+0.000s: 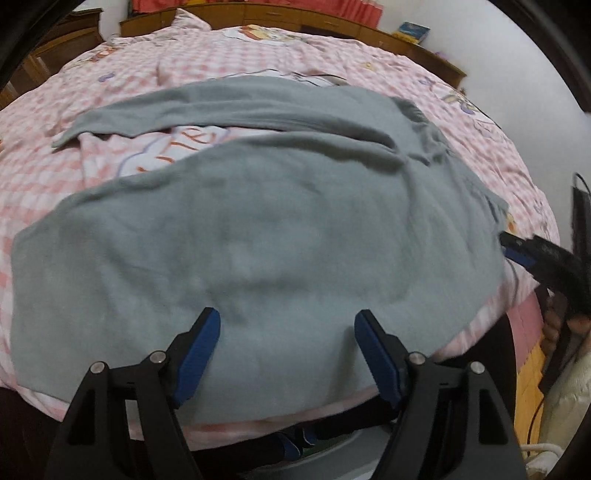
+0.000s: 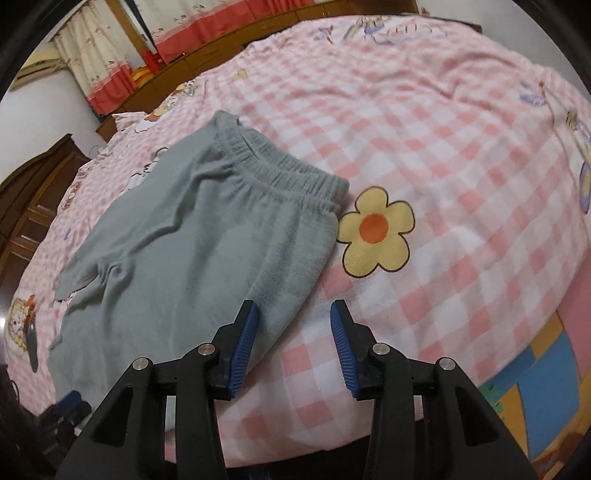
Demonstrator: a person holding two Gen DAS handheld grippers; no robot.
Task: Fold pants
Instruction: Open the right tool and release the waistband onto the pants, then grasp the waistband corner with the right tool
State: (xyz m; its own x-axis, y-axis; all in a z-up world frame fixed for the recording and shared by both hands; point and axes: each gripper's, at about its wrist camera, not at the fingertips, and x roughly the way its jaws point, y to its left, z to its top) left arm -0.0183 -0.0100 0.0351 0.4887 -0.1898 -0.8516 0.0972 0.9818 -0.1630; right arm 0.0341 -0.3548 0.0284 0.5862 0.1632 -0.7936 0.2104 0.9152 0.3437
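Observation:
Grey fleece pants lie flat on the pink checked bed cover, with the legs running left and the elastic waistband at the right end. My left gripper hovers open over the near leg, and nothing sits between its blue pads. My right gripper stands open above the near hip edge of the pants. That edge lies below the gap, and the pads do not press on it. The right gripper also shows at the right in the left wrist view.
A yellow flower print lies just right of the waistband. A wooden headboard and red-trimmed curtains stand behind the bed. The bed's near edge runs right under both grippers. A hand holds the right gripper.

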